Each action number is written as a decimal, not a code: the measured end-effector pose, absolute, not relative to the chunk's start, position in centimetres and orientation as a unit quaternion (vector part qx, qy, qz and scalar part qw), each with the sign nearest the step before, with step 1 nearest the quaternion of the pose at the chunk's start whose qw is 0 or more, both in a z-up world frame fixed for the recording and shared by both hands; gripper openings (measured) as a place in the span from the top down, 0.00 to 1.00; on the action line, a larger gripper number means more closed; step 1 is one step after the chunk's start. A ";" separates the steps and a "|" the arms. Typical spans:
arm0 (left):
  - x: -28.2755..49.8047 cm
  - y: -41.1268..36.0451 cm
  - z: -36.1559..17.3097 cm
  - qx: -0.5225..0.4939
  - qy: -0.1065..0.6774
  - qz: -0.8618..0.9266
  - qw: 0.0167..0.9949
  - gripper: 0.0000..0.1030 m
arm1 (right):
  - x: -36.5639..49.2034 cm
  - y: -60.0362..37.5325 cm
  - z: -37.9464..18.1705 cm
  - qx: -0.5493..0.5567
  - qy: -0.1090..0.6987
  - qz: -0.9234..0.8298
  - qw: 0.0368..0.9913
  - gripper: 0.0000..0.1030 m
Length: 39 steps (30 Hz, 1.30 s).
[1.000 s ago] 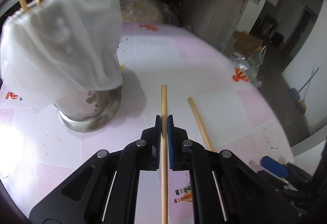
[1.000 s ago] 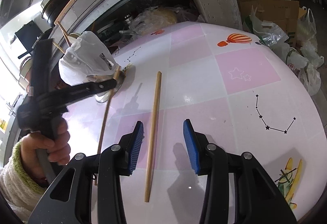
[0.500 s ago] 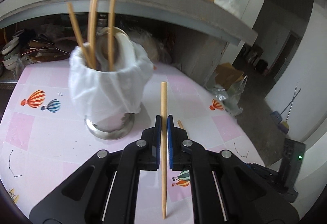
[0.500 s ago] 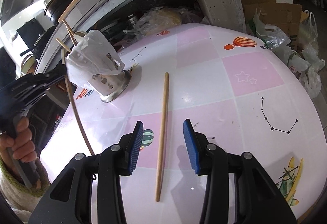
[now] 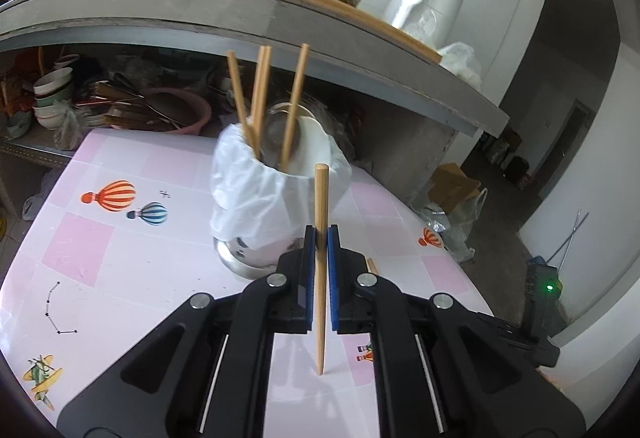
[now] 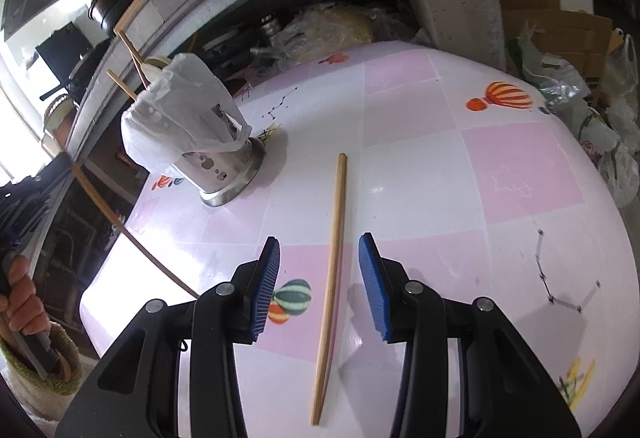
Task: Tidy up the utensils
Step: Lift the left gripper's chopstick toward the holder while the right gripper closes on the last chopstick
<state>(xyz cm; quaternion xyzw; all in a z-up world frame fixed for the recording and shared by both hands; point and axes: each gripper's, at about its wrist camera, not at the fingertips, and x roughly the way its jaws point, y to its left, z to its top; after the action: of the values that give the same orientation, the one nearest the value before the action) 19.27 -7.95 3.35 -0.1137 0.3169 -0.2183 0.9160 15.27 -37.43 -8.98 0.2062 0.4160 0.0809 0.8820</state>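
Left hand-held gripper (image 5: 319,238): clamped on slim wooden chopstick (image 5: 320,266). Right hand-held gripper (image 6: 318,270): jaws parted, empty, above second wooden chopstick (image 6: 331,266) on pink-checked worktop (image 6: 520,178).

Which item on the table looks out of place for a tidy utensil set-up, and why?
One chopstick lies loose and flat on the pink table, apart from the bag-lined metal holder where other chopsticks stand upright. It lies below the open right tool, untouched.

Shiny perforated metal holder (image 6: 224,174), crinkled plastic bag (image 5: 256,194), matt wooden chopsticks (image 5: 320,258).
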 end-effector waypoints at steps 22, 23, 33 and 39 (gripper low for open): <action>19.7 -5.2 4.7 -0.070 0.297 -0.130 0.943 0.95 | 25.4 -32.7 -11.7 0.034 0.489 0.048 0.870 0.73; 19.7 -5.1 4.7 -0.069 0.297 -0.127 0.944 0.95 | 25.6 -32.6 -11.9 0.032 0.494 0.046 0.868 0.75; 19.2 -4.8 5.1 -0.057 0.291 -0.116 0.948 0.95 | 26.0 -32.2 -12.3 0.019 0.500 0.040 0.865 0.87; 18.9 -4.9 5.5 -0.054 0.286 -0.113 0.950 0.95 | 26.0 -32.4 -12.3 0.031 0.499 0.038 0.865 0.92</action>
<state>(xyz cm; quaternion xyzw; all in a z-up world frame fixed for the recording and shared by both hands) 18.90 -4.86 5.47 -0.0545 0.2855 -0.1126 0.9502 25.96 -32.41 -12.32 0.0306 0.4992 0.0381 0.8651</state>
